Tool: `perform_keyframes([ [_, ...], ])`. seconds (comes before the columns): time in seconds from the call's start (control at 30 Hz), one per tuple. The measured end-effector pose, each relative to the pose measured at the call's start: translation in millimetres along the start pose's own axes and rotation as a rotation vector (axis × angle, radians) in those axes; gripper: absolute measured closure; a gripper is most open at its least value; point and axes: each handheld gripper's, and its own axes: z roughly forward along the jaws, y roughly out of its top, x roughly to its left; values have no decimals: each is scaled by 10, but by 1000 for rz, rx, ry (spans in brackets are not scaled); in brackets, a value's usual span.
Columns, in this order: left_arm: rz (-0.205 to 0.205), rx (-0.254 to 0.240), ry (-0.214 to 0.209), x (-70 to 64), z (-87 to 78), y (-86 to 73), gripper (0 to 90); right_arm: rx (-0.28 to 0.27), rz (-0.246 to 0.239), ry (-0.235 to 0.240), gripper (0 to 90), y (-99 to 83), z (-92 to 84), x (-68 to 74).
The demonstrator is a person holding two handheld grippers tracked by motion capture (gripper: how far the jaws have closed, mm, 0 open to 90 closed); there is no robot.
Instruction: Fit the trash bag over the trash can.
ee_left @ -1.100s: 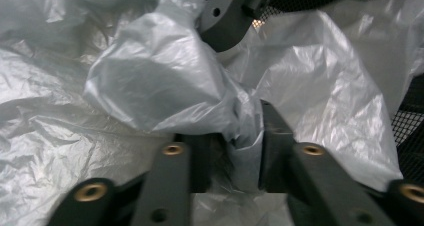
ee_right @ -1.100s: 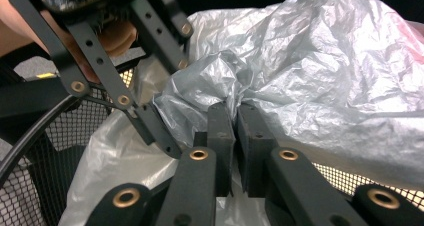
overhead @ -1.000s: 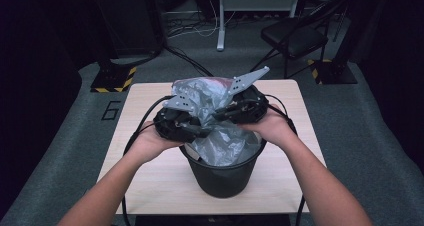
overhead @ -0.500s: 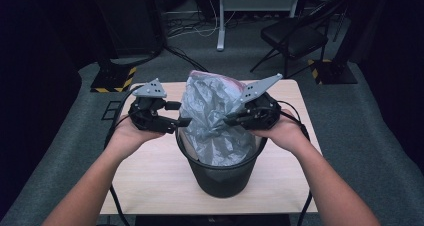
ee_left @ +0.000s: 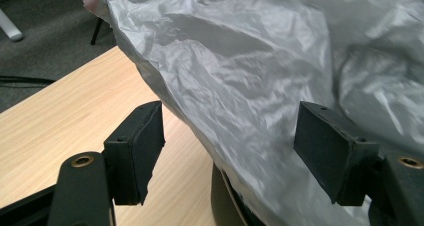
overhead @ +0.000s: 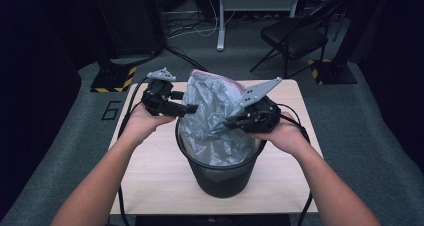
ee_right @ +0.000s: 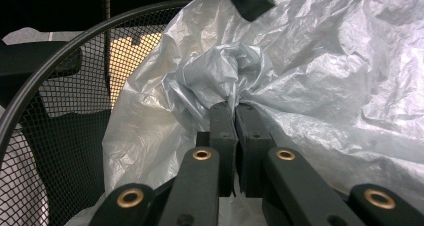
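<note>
I am holding my left gripper [overhead: 187, 107], black with a grey three-cornered plate on top, out at the left with its jaws standing well apart; they have just been opening, and their pads are pressing on nothing. My left forearm is reaching in from the bottom left, bare to the wrist. My right gripper [overhead: 229, 123] is pointing inward toward the left one, its jaws pinched together on a bunched fold of thin grey plastic bag [ee_right: 220, 76], while my right hand [overhead: 282, 133] is cupping its body from below.

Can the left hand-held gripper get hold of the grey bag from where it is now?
Probably yes: the left hand-held gripper has just been opening, and the grey bag bulges right in front of its pads with nothing between.
</note>
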Motion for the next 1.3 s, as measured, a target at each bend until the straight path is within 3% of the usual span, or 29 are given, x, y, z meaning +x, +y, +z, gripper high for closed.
perform_keyframes([
  [0.07, 2, 3, -1, 8, 19, 16, 331, -1, 2, 0, 868, -6, 8, -6],
  [0.17, 17, -16, 19, 13, 42, 46, 546, -2, 5, 0, 867, -6, 19, -8],
  [0.2, 55, -44, 39, -14, 19, 53, 608, -4, 3, 0, 867, -4, 27, -2],
  [0.27, 86, -61, 54, -51, -30, 51, 715, -6, 0, 0, 866, -3, 28, 9],
  [0.43, 129, -70, 39, -120, -124, 38, 852, -14, -2, 6, 865, -13, 12, 25],
  [0.53, 147, -76, -8, -200, -213, 2, 867, -13, -2, 18, 857, -29, 4, 50],
  [0.7, 178, -87, -45, -316, -301, -81, 876, -20, -4, 32, 828, -74, -23, 104],
  [0.8, 197, -81, -79, -408, -370, -176, 877, -34, 10, 33, 743, -142, -80, 156],
  [0.9, 207, -77, -84, -437, -401, -206, 878, -47, 18, 26, 699, -172, -144, 180],
  [1.17, 215, -67, -104, -458, -436, -278, 878, -139, 66, -24, 557, -166, -434, 128],
  [1.3, 221, -61, -127, -477, -416, -306, 878, -164, 110, -94, 446, -130, -492, -30],
])
